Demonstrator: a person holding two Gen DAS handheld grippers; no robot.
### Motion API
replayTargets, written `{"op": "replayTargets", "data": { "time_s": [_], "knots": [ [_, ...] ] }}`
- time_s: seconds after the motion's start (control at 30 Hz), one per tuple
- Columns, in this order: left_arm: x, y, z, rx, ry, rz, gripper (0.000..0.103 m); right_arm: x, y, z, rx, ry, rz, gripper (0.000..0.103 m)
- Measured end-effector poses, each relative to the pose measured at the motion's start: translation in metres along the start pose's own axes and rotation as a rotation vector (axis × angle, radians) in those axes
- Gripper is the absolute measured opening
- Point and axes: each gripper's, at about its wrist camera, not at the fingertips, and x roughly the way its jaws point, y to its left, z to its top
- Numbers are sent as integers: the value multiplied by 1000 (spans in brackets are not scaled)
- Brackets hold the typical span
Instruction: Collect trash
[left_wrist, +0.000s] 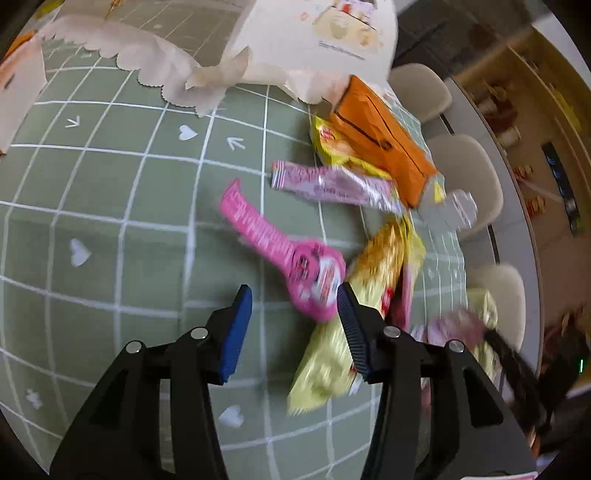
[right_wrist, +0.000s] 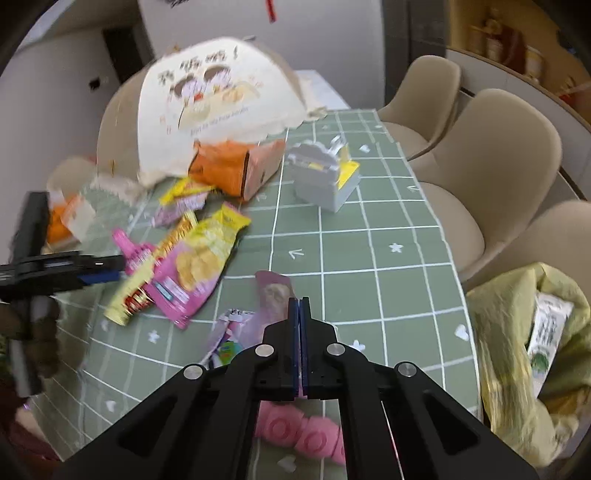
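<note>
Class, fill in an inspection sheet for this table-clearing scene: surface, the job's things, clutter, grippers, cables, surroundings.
Surface: green gridded tablecloth with white hearts and stars.
Job's things: snack wrappers piled at left; pink watch-shaped pack; orange carton on its side; yellow trash bag at the table's right edge, already holding a wrapper.
Clutter: large illustrated paper bag; small grey box.
Grippers: left gripper open beside the watch-shaped pack; right gripper shut on a thin pink wrapper.
Cables: nothing seen.
Surroundings: beige chairs along the table.
</note>
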Motion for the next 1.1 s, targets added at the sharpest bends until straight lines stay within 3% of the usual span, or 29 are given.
{"op": "replayTargets", "data": {
  "time_s": [0.13, 0.17, 0.2, 0.4, 0.83, 1.1],
  "knots": [
    [16, -18, 16, 7, -21, 64, 45, -14, -5, -6, 27, -15, -14, 3],
    [19, -24, 19, 23, -29, 87, 40, -16, -6, -7, 28, -16, -17, 3],
    [22, -27, 21, 37, -24, 94, 20, -18, -6, -9, 28, -17, -19, 3],
    [18, -50, 16, 139, -24, 81, 10, -29, -5, -13, 21, -40, -20, 3],
    [-75, -78, -15, 283, -186, 38, 9, -75, 10, -6, -16, -159, -4, 3],
    [-108, -131, -23, 369, -258, -55, 9, -111, 1, -1, -46, -231, -45, 3]
  ]
}}
